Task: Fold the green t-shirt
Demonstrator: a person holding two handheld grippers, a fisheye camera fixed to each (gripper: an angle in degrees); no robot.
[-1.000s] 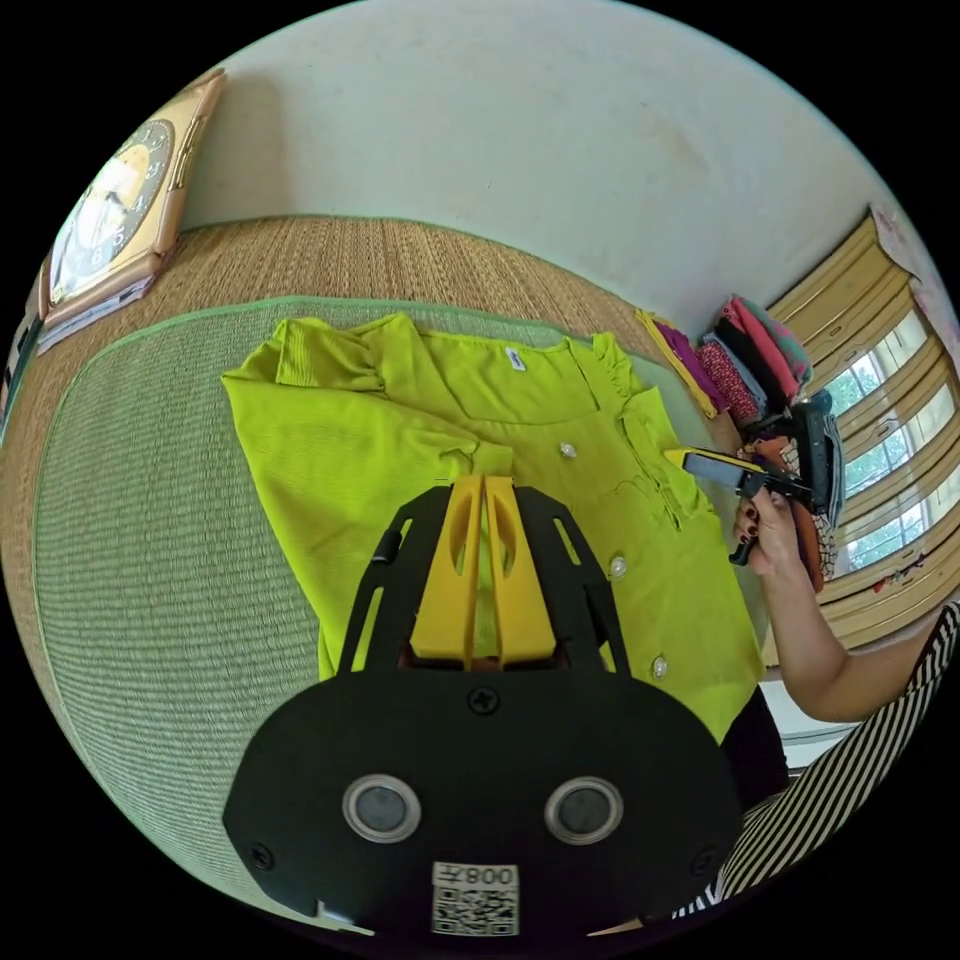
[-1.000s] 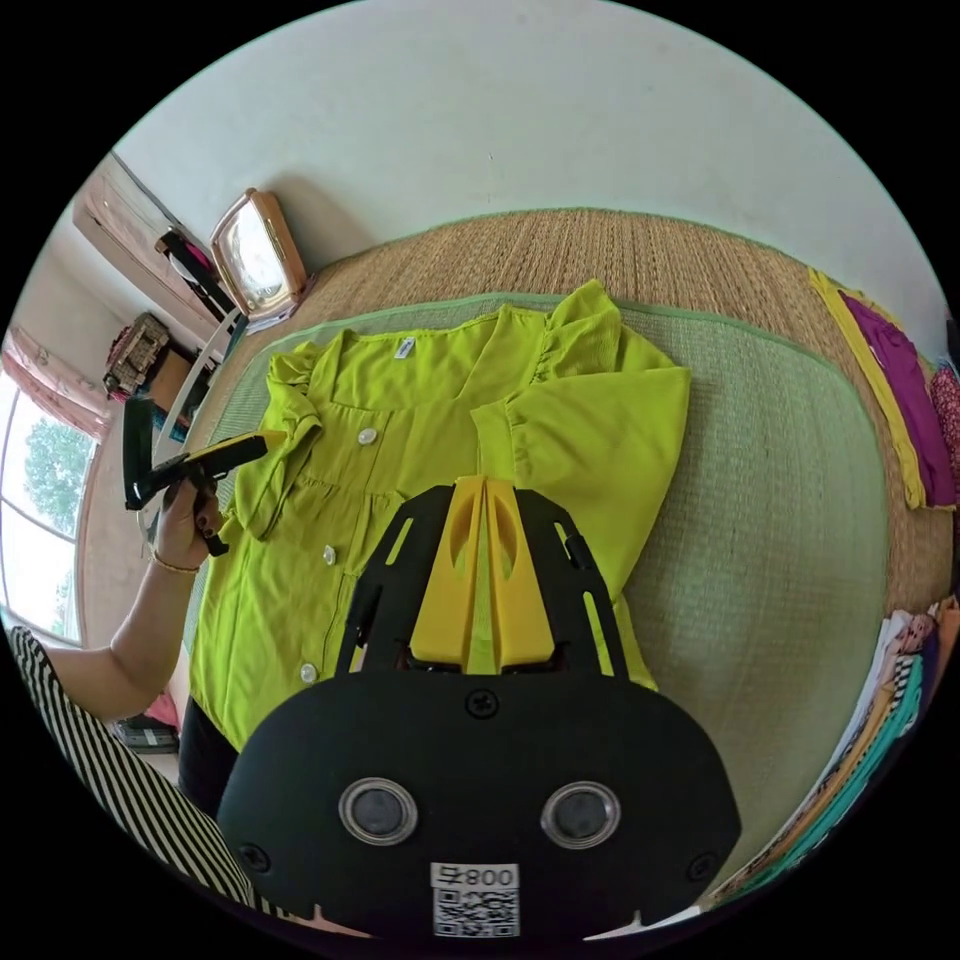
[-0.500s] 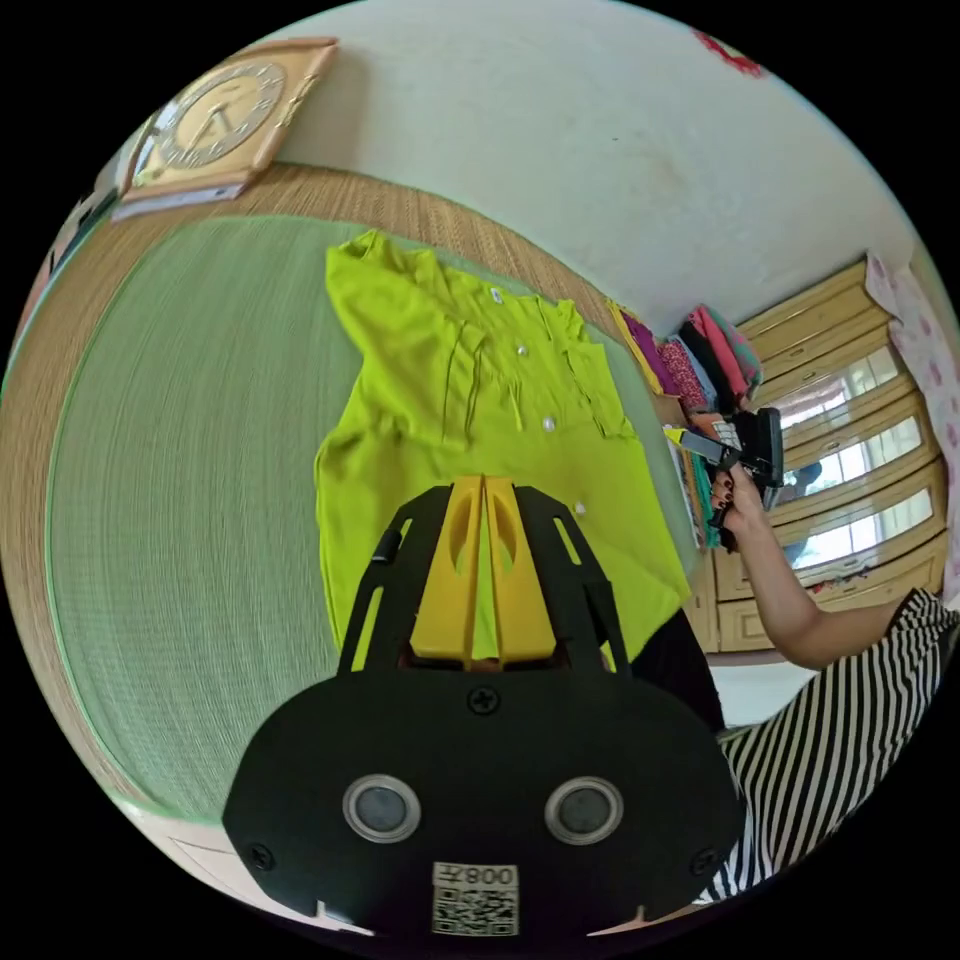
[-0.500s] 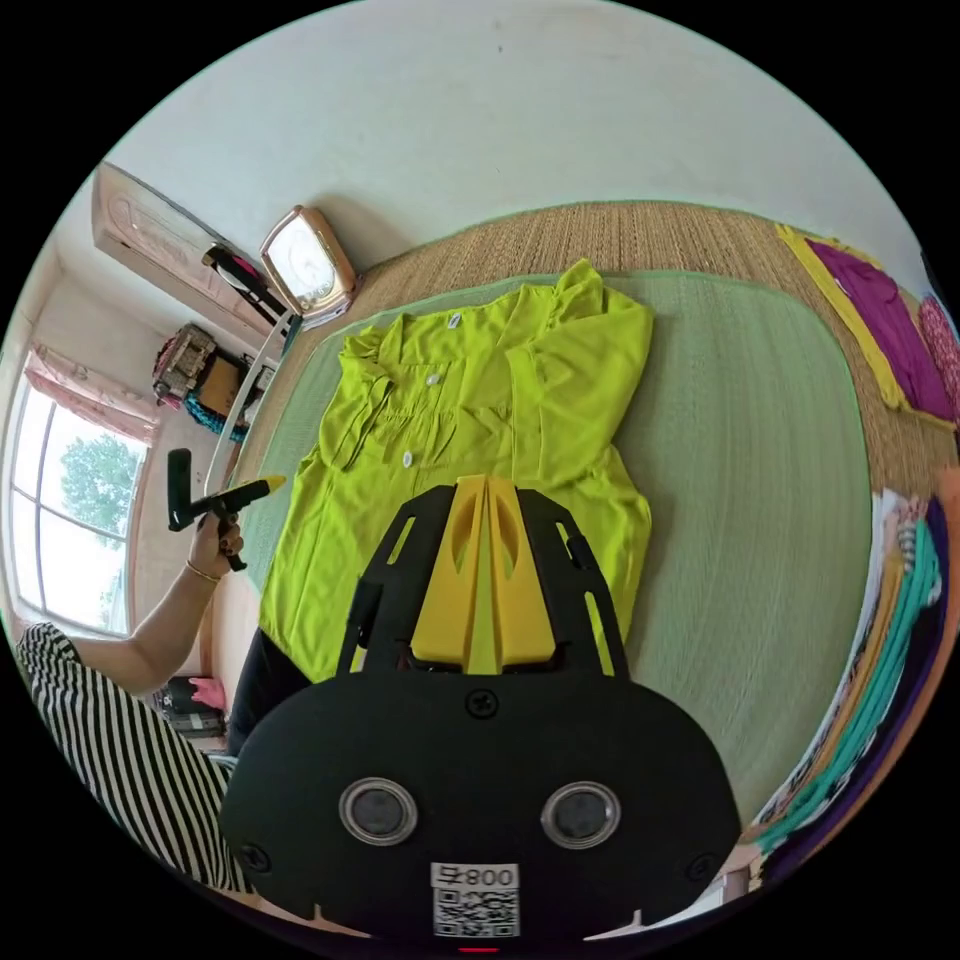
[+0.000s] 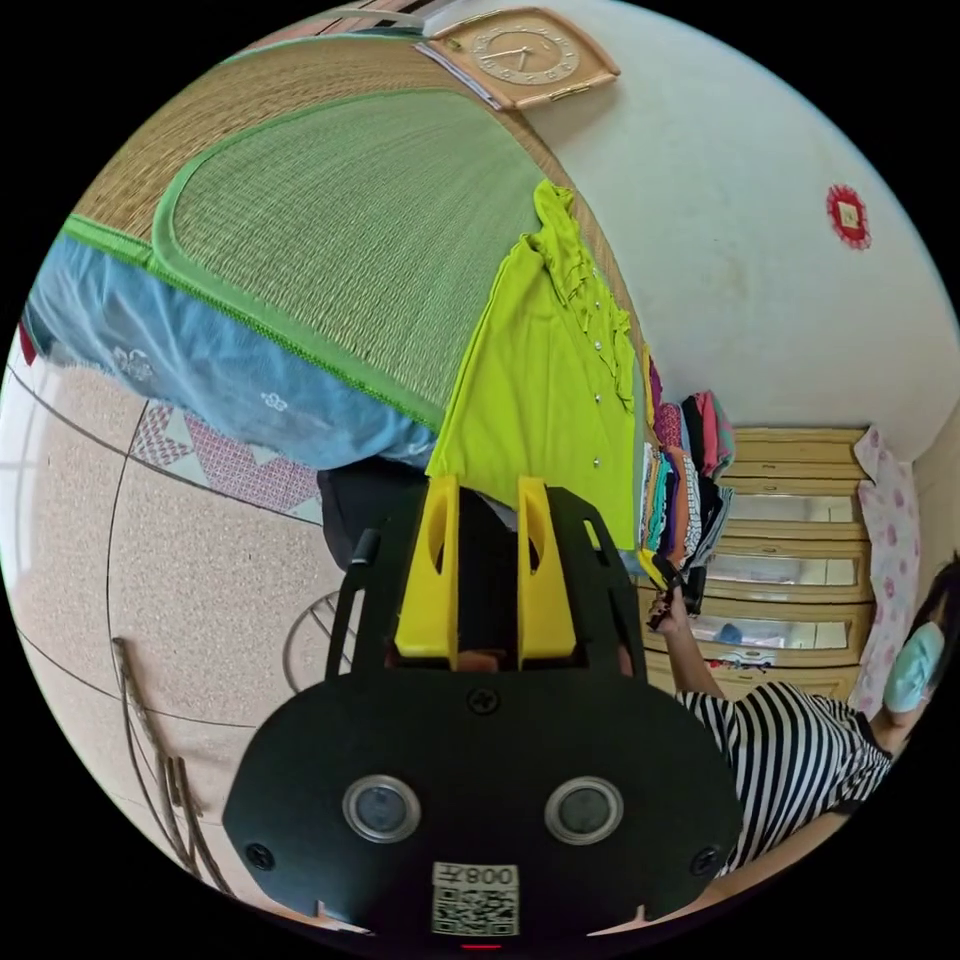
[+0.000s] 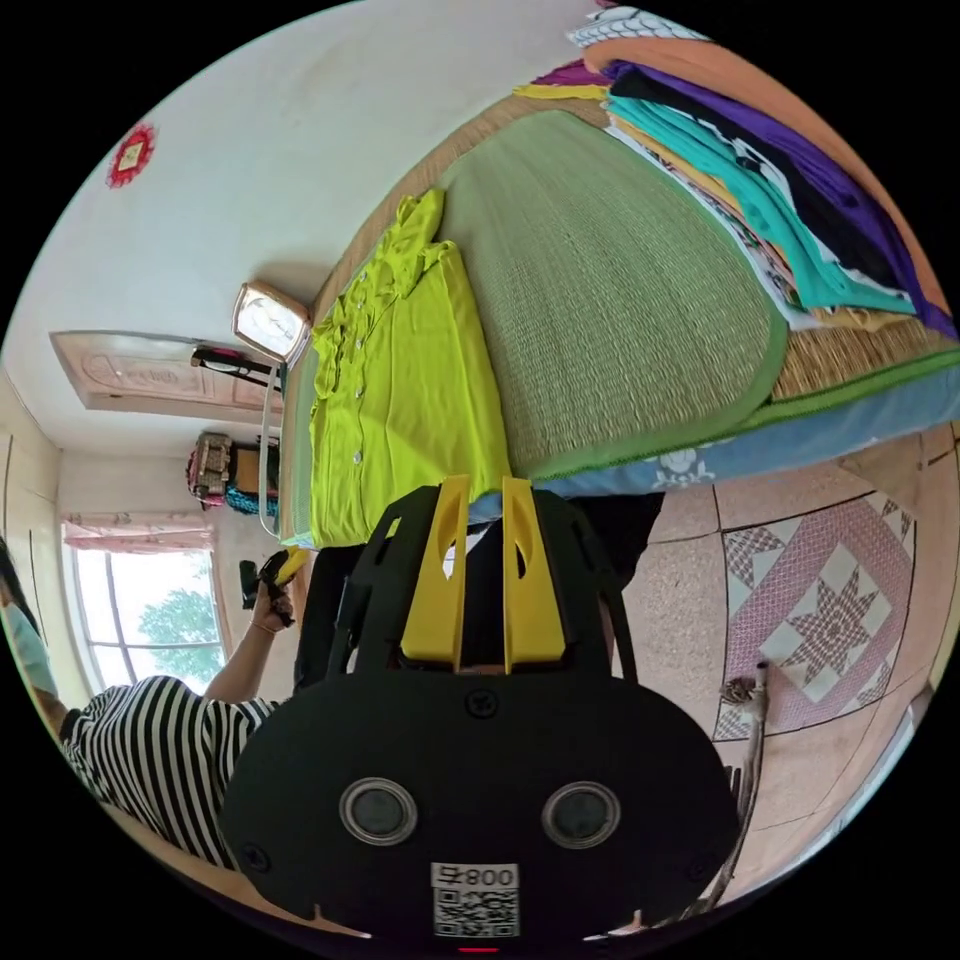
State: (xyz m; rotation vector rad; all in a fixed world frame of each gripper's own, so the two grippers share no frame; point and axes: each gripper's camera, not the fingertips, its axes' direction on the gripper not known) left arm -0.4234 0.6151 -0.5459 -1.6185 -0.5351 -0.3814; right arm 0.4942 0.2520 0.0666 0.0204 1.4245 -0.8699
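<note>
Left gripper view
Left gripper [image 5: 478,490]: its two yellow jaws stand parallel with a clear gap between them, released, nothing held; it hangs off the bed's edge, above the speckled tile floor [image 5: 190,570].
Green t-shirt [image 5: 555,390]: a lime-green short-sleeved button-front top, lying flat on the woven green mat [image 5: 350,230]; its hem reaches the mat's near edge just beyond the jaw tips, not touching them.
Bed side: a blue sheet [image 5: 200,350] hangs below the mat's rim.
Clothes stack [image 5: 685,470]: folded garments of many colours, just beside the shirt's far side.
Wall: a square wooden-framed clock [image 5: 525,65] leans at the head of the bed.
Right gripper [image 5: 662,575]: seen small and far off in the person's hand; I cannot tell its state here.
Person: a black-and-white striped sleeve [image 5: 790,760].

Right gripper view
Right gripper [image 6: 483,500]: yellow jaws apart, released, empty, just short of the bed's edge.
Green t-shirt [image 6: 400,370]: flat on the mat [image 6: 620,300], one side folded inward, hem at the near edge.
Folded clothes [image 6: 790,200]: teal, purple and orange layers along the mat's far side.
Left gripper [image 6: 275,570]: in the person's hand beside the shirt's hem; too small to tell its state.
Floor: a pink star-patterned tile [image 6: 830,620].
</note>
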